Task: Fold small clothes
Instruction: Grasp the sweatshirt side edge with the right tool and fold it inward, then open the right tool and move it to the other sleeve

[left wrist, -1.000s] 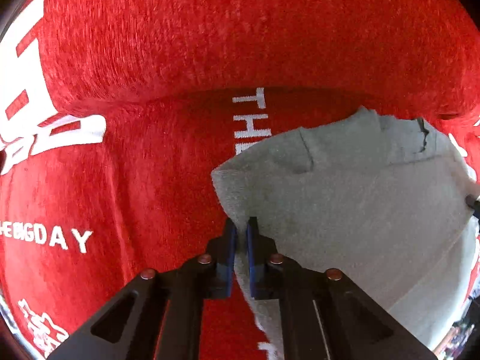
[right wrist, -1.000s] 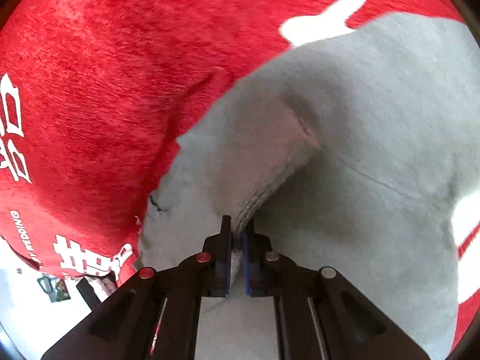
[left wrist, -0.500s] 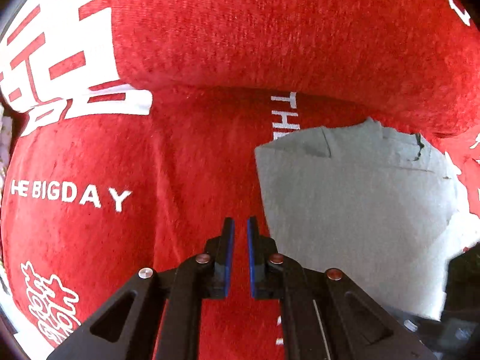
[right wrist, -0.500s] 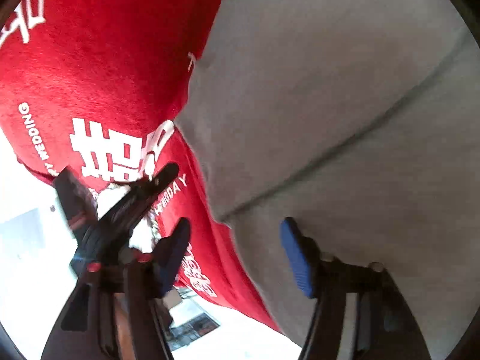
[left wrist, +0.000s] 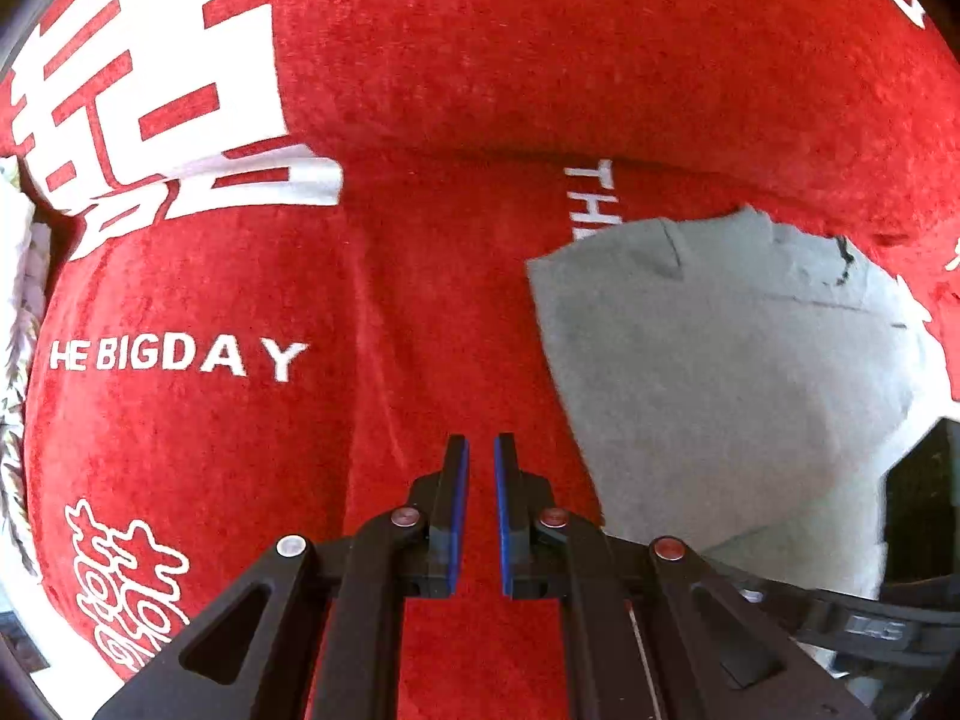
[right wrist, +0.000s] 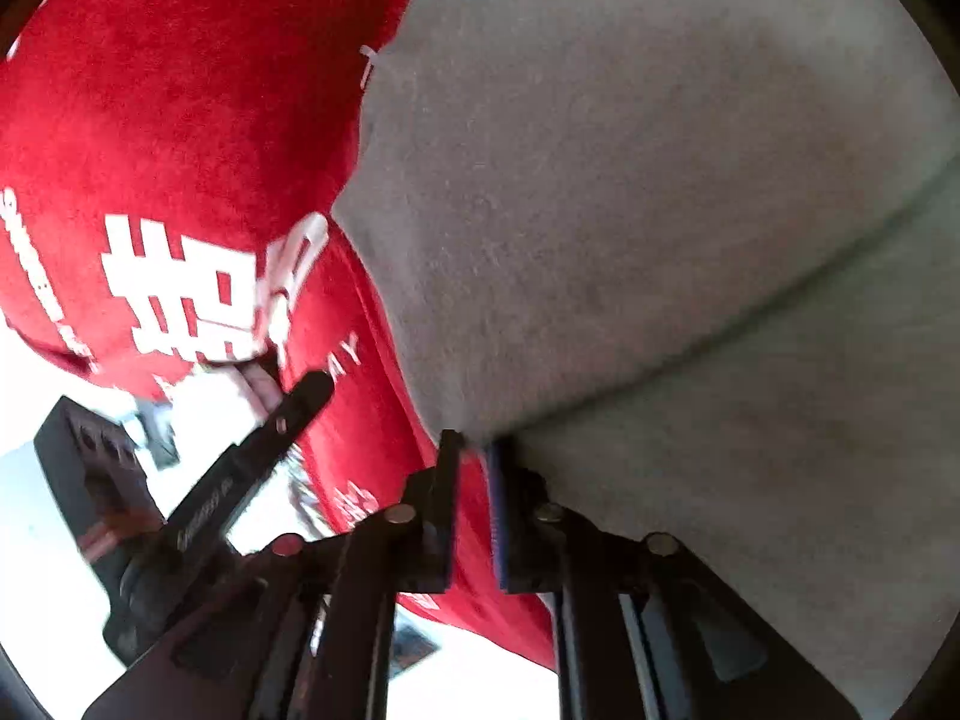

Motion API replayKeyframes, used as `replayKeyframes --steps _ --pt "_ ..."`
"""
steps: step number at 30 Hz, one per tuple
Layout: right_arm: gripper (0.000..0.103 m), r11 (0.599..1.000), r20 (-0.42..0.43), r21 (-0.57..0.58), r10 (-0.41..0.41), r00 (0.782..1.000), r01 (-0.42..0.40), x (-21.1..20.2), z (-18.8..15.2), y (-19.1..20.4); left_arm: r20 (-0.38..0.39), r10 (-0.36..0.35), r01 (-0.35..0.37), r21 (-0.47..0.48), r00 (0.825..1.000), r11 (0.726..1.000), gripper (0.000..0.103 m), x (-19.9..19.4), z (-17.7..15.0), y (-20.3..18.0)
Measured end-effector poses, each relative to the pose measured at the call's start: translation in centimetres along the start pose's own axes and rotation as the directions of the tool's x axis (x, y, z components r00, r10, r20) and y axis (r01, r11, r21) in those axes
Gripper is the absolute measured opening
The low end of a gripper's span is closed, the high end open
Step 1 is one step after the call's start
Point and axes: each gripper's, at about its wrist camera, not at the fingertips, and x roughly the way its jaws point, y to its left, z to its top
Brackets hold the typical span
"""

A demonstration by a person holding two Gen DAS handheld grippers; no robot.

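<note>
A small grey garment (left wrist: 720, 372) lies folded flat on a red cloth (left wrist: 300, 420) printed with white letters. In the left wrist view my left gripper (left wrist: 480, 450) is shut and empty, hovering over the red cloth just left of the garment's left edge. In the right wrist view the grey garment (right wrist: 660, 210) fills the right side, with a fold line across it. My right gripper (right wrist: 474, 444) is nearly shut at the garment's folded left edge; I cannot tell whether it pinches the fabric. The left gripper's body (right wrist: 240, 480) shows at the lower left there.
The red cloth (right wrist: 180, 120) covers a cushioned seat and a raised back (left wrist: 540, 60). Its edge hangs at the lower left of the right wrist view, with a bright white floor (right wrist: 48, 540) beyond. The right gripper's body (left wrist: 918, 516) sits at the garment's right edge.
My left gripper let go of the garment's corner and drew back to the left. My right gripper released its fold, opened wide, swung to the garment's left edge and closed again. The garment now lies flat.
</note>
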Motion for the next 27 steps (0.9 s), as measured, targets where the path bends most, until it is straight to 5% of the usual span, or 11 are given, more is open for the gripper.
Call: replayKeyframes --steps 1,3,7,13,14,15,16,17,25,26,27 --pt "0.028 0.999 0.013 -0.026 -0.024 1.000 0.024 -1.4 -0.1 -0.2 0.001 -0.010 0.010 0.006 1.000 1.000 0.009 0.0 -0.2 -0.3" --pt "0.058 0.994 0.094 -0.052 -0.090 0.992 0.095 -5.6 -0.2 -1.1 0.001 -0.029 0.029 0.011 1.000 1.000 0.009 0.0 -0.4 -0.9" --pt "0.059 0.979 0.286 0.050 -0.204 0.936 0.198 -14.1 2.1 -4.8 -0.018 -0.030 0.030 0.037 0.999 0.999 0.009 0.4 -1.1 -2.5" --pt "0.059 0.953 0.429 0.240 -0.275 0.860 0.186 -21.8 7.9 -10.0 0.000 -0.031 0.031 0.019 1.000 0.999 0.010 -0.4 -1.6 -4.8" --pt "0.057 0.950 0.429 0.261 -0.275 0.860 0.173 -22.1 8.6 -10.6 -0.003 -0.027 0.027 0.028 1.000 0.999 0.017 -0.3 -1.7 -5.5" --pt "0.044 0.948 0.419 0.275 -0.267 0.868 0.159 -22.1 9.4 -11.3 -0.008 -0.019 0.019 0.037 1.000 0.999 0.075 -0.2 -1.8 -6.2" --pt "0.023 0.949 0.411 0.271 -0.264 0.873 0.160 -21.9 9.9 -11.7 -0.021 -0.004 0.005 0.038 1.000 0.999 0.099 -0.1 -1.9 -6.8" --pt "0.007 0.949 0.394 0.261 -0.270 0.879 0.174 -21.8 10.3 -12.0 -0.009 0.016 -0.016 0.039 1.000 0.999 0.101 -0.1 -2.0 -7.7" --pt "0.014 0.962 0.349 0.144 -0.269 0.898 0.232 -23.9 8.5 -11.6 0.000 0.036 -0.036 -0.007 0.999 0.999 0.102 0.9 -1.6 -12.9" --pt "0.028 0.965 0.345 0.128 -0.259 0.902 0.228 -24.3 8.1 -11.6 0.002 0.050 -0.050 -0.011 0.999 0.999 0.102 1.2 -1.4 -13.5" --pt "0.052 0.968 0.340 0.114 -0.248 0.907 0.222 -25.0 7.6 -11.8 0.000 0.063 -0.063 -0.006 0.998 0.998 0.102 1.6 -1.2 -14.2"
